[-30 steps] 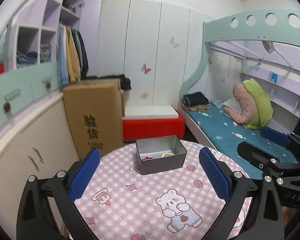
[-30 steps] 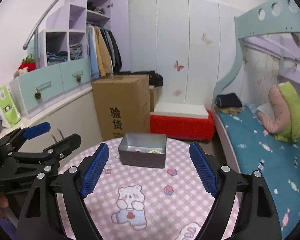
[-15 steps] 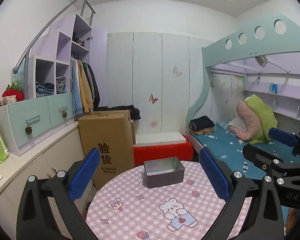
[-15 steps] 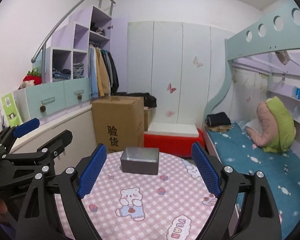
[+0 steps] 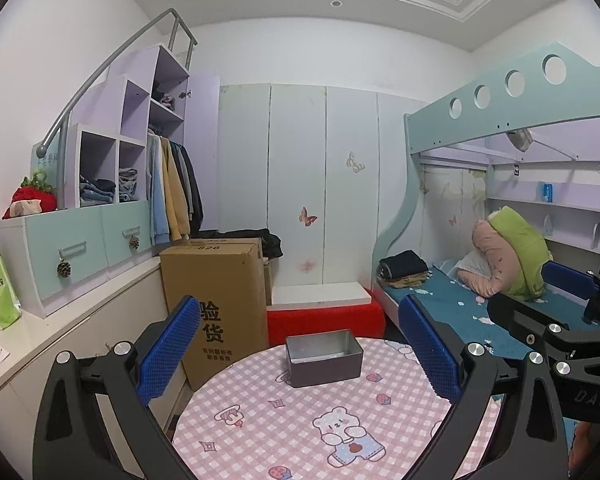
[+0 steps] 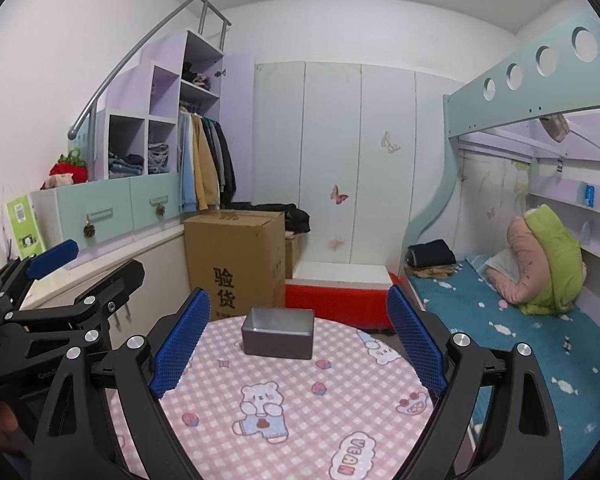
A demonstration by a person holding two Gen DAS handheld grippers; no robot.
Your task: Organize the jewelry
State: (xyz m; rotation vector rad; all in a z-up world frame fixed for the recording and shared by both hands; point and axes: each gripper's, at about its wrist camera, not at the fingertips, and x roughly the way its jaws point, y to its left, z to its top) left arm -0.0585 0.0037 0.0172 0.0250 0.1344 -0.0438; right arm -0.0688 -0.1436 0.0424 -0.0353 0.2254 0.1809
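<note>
1. Left claw point(image 5: 300, 344) is wide and empty.
2. The tin point(image 5: 323, 357) sits mid-desk point(image 5: 300, 432) at the far edge; it looks rigid, light and slick, best gripped across its short walls.
3. Right claw point(image 6: 298, 340) has just been opening wider, with nothing between its pads.

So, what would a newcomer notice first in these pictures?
Probably the grey tin alone at the far edge of the pink checked round table, framed between the open left gripper. Behind it stands a tall cardboard box, with a blue bunk bed on the right.
</note>
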